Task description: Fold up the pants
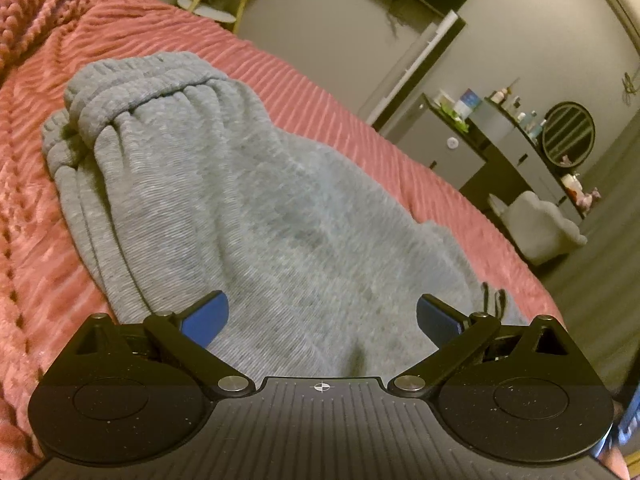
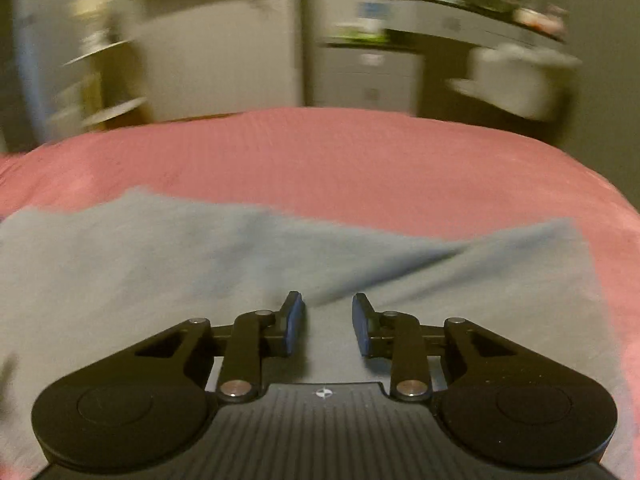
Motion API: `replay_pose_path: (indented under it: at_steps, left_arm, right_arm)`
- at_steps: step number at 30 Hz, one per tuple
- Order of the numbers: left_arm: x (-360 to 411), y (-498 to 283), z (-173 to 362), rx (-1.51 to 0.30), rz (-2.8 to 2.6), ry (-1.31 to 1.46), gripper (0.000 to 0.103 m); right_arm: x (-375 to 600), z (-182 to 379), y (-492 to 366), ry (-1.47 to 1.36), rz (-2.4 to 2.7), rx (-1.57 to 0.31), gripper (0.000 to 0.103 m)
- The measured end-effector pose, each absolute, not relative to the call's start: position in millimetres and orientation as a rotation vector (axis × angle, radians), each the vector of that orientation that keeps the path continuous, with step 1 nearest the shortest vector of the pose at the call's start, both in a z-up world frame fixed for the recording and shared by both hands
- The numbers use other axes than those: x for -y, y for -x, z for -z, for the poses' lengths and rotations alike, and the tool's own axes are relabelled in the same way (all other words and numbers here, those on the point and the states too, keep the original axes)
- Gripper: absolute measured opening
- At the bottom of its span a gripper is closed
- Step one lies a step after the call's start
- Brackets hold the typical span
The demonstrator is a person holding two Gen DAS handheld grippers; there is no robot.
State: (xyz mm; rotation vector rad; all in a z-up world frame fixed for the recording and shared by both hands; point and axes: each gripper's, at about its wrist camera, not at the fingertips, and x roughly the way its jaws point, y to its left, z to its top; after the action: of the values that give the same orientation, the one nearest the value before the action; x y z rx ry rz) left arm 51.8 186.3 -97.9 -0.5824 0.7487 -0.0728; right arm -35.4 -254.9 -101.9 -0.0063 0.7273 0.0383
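Grey pants (image 1: 224,208) lie folded lengthwise on the pink bedspread (image 1: 360,92). Our left gripper (image 1: 322,316) hovers spread wide; right gripper (image 2: 327,322) narrowed, nothing pinched. We're between folds; next we likely grab an end for the crosswise fold.

Right wrist view motion-blurred; pants (image 2: 200,272) cut off at left edge, furniture (image 2: 400,40) indistinct.

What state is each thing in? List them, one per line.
Grey pants: lying folded over on the bed, waistband bunched at the far end.
Pink bedspread: spread under the pants.
Left claw: wide open over the pants, gripping nothing.
Right claw: narrowly open above the pants, nothing between its pads.
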Motion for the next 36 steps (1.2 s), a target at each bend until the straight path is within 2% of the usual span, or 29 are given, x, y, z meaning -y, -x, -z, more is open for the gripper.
replay_pose_path:
  at_steps: [4, 6, 8, 9, 11, 17, 20, 26, 36]
  left_arm:
    - [-197.1, -47.0, 99.8, -0.728, 0.093, 0.659, 0.103]
    - [-205.7, -43.8, 101.4, -0.715, 0.105, 0.722, 0.103]
    - [-214.8, -41.5, 100.0, -0.711, 0.120, 0.769, 0.103]
    - [-219.6, -41.2, 97.7, -0.716, 0.127, 0.780, 0.103]
    - [-231.9, -40.2, 93.2, -0.711, 0.126, 0.811, 0.103]
    - [-271.5, -42.7, 91.0, -0.681, 0.117, 0.857, 0.103]
    - [-290.1, -45.1, 100.1, -0.684, 0.144, 0.885, 0.103]
    - [-329.7, -41.5, 121.0, -0.658, 0.176, 1.133, 0.102]
    - [-341.8, -43.8, 132.1, -0.689, 0.084, 1.116, 0.099]
  right_arm:
    - [239.4, 102.8, 95.5, 0.026, -0.107, -0.680, 0.034]
    - [244.8, 107.1, 127.6, 0.011, -0.104, -0.649, 0.040]
    - [254.3, 109.7, 148.9, -0.001, -0.079, -0.634, 0.060]
    - [259.2, 105.2, 154.7, -0.009, -0.055, -0.636, 0.065]
    - [276.1, 100.7, 157.8, -0.053, -0.019, -0.668, 0.082]
    - [294.6, 120.3, 163.2, -0.147, 0.036, -0.687, 0.103]
    - [294.0, 129.8, 162.1, -0.147, 0.030, -0.664, 0.103]
    - [294.3, 130.9, 158.9, -0.140, 0.015, -0.636, 0.103]
    - [294.5, 134.6, 152.7, -0.138, 0.008, -0.615, 0.103]
